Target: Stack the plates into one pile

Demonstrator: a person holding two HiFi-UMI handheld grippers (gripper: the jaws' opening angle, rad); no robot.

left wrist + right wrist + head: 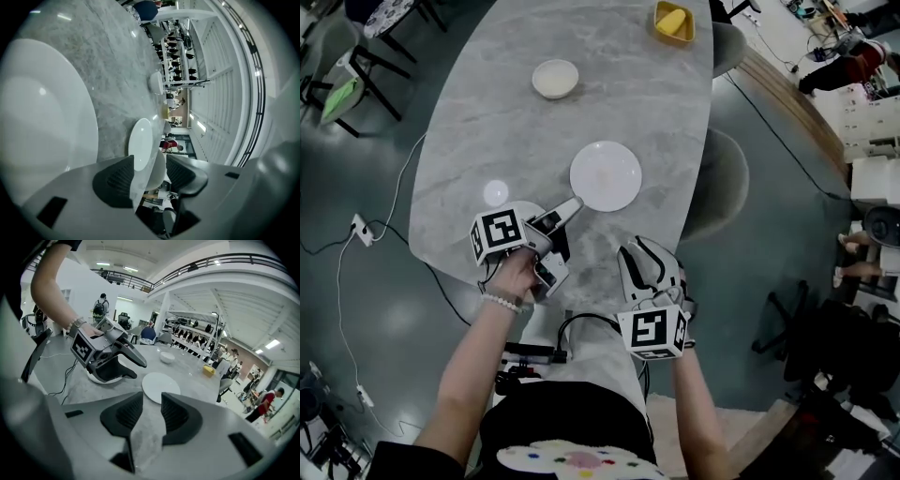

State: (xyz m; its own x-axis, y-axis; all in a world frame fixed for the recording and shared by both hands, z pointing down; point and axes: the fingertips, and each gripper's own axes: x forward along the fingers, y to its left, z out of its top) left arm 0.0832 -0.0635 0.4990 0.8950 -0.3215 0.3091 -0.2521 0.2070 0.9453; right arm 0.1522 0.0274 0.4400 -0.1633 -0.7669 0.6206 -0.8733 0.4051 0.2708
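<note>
Plates of this sort look like glazed ceramic: stiff, fairly heavy, slick and apt to chip. I judge the rim the place to pinch, one pad over it and one under. In the head view the far plate (606, 175) lies flat on the counter (478, 122), just beyond the left tongs (562, 234) and well ahead of the right tongs (642, 261). Whatever is under the left tongs is hidden by them and the hand (516, 277).

In the left gripper view the tongs are rolled on their side and stand wide apart, with nothing between the pads. A near plate (42, 117) lies on the counter close beneath the lower jaw. The far plate (140, 143) shows ahead through the gap.

In the right gripper view the right tongs (152, 401) gape a little and are empty, with only counter between them. The far plate (161, 386) lies straight ahead. To the left, the left tongs (136, 370) hover over the near plate (103, 379); whether they touch it I cannot tell.
</note>
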